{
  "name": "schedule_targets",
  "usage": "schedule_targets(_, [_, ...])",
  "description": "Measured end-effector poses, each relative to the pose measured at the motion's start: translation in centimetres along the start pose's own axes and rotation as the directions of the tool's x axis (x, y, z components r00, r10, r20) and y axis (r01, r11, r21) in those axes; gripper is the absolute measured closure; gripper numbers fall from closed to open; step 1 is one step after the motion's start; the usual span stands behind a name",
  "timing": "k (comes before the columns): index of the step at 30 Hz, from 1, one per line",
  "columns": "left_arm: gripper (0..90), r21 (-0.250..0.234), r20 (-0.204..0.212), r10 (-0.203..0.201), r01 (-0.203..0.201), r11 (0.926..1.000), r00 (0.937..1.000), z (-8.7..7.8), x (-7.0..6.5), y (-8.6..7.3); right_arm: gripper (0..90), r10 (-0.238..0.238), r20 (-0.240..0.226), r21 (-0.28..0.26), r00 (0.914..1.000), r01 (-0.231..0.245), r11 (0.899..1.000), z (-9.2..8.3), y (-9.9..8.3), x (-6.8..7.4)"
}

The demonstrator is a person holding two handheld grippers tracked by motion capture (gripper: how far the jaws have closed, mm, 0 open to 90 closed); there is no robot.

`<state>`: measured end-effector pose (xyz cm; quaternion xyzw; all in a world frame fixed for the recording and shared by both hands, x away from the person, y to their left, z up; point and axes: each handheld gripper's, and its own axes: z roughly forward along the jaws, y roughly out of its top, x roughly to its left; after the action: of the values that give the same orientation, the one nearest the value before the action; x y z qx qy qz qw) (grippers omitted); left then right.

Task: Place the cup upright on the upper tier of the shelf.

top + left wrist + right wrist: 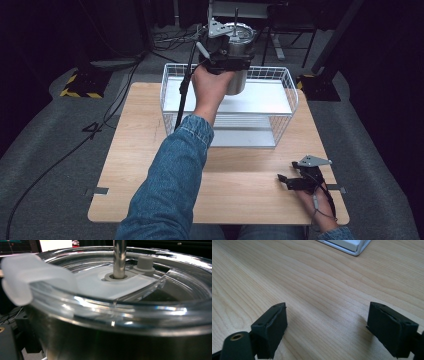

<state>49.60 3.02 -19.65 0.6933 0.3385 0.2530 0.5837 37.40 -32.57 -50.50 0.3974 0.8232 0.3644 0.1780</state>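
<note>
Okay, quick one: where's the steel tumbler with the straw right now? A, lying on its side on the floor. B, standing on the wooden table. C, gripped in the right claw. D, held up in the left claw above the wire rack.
D: the left claw holds the steel tumbler aloft over the wire rack, while the right claw rests open on the table.

- Grey carpet floor (45, 150) surrounds a light wooden table (140, 165).
- Black cables (55, 165) trail at left.
- A yellow-black striped base (80, 85) sits upper left.
- Dark surroundings.
</note>
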Motion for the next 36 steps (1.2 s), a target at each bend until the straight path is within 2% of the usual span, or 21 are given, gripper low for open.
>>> schedule_targets(4, [3.6, 0.006, -0.005, -0.015, 0.015, 0.9999, 0.9999, 0.9, 0.6, -0.4, 17.0, 0.000, -0.001, 0.000, 1.0000, 0.000, 1.000, 0.0, 0.0, 0.0])
schedule_targets(10, [3.7, 0.036, 0.006, 0.002, -0.003, 0.9993, 1.0000, 2.0, 0.6, -1.2, 17.5, -0.003, -0.005, -0.002, 1.0000, 0.003, 1.000, 0.0, 0.0, 0.0])
schedule_targets(12, [3.7, 0.043, 0.006, -0.003, 0.003, 0.9991, 1.0000, 2.2, 0.7, -1.4, 17.6, -0.003, -0.005, -0.002, 1.0000, 0.003, 1.000, 0.0, 0.0, 0.0])
schedule_targets(16, [3.7, 0.045, -0.005, -0.023, 0.023, 0.9987, 0.9997, 2.6, 1.0, -2.1, 17.7, -0.004, -0.007, -0.001, 1.0000, 0.004, 1.000, 0.0, 0.0, 0.0])
schedule_targets(24, [3.7, 0.060, -0.024, -0.031, 0.032, 0.9977, 0.9992, 3.0, 1.3, -2.9, 17.8, -0.004, -0.007, -0.002, 1.0000, 0.004, 1.000, 0.0, 0.0, 0.0])
schedule_targets(31, [3.6, 0.075, -0.032, -0.034, 0.037, 0.9965, 0.9989, 3.2, 1.3, -3.4, 17.9, -0.005, -0.007, -0.002, 1.0000, 0.005, 1.000, 0.0, 0.0, 0.0])
schedule_targets(34, [3.6, 0.091, -0.040, -0.016, 0.019, 0.9957, 0.9991, 3.3, 1.2, -3.6, 17.9, -0.006, -0.007, -0.002, 1.0000, 0.006, 1.000, 0.0, 0.0, 0.0])
schedule_targets(36, [3.6, 0.100, -0.049, -0.017, 0.022, 0.9948, 0.9987, 3.4, 1.2, -3.8, 18.0, -0.005, -0.007, -0.002, 1.0000, 0.005, 1.000, 0.0, 0.0, 0.0])
